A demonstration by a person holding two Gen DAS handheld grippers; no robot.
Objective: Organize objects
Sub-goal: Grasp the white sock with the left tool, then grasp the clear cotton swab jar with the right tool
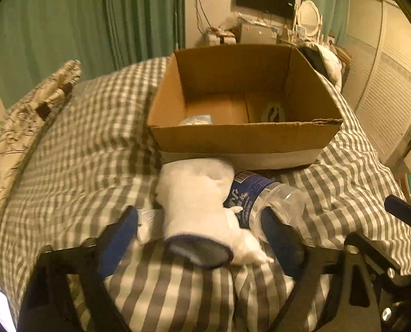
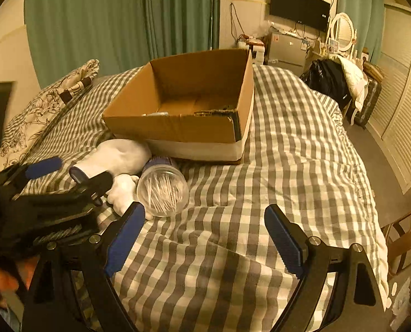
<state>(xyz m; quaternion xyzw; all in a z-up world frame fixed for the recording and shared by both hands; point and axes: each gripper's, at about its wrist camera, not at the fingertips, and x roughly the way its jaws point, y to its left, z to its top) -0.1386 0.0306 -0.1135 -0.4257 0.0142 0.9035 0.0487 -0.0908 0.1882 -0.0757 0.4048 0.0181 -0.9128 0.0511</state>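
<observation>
Floral pillow [image 2: 47, 102] at the far left edge of the bed [image 2: 288, 166], which carries a grey checked cover. Left claw [image 1: 202, 238] spread wide, one pad on either side of a white sock [image 1: 194, 207] with a dark cuff; the sock lies on the bed just before the cardboard box [image 1: 244, 135]. Clear jar [image 2: 164, 191] of cotton swabs on its side, touching the sock's right flank. Box open-topped, small items on its floor, unidentifiable. Right claw [image 2: 205, 238] open, holding nothing, over bare cover
</observation>
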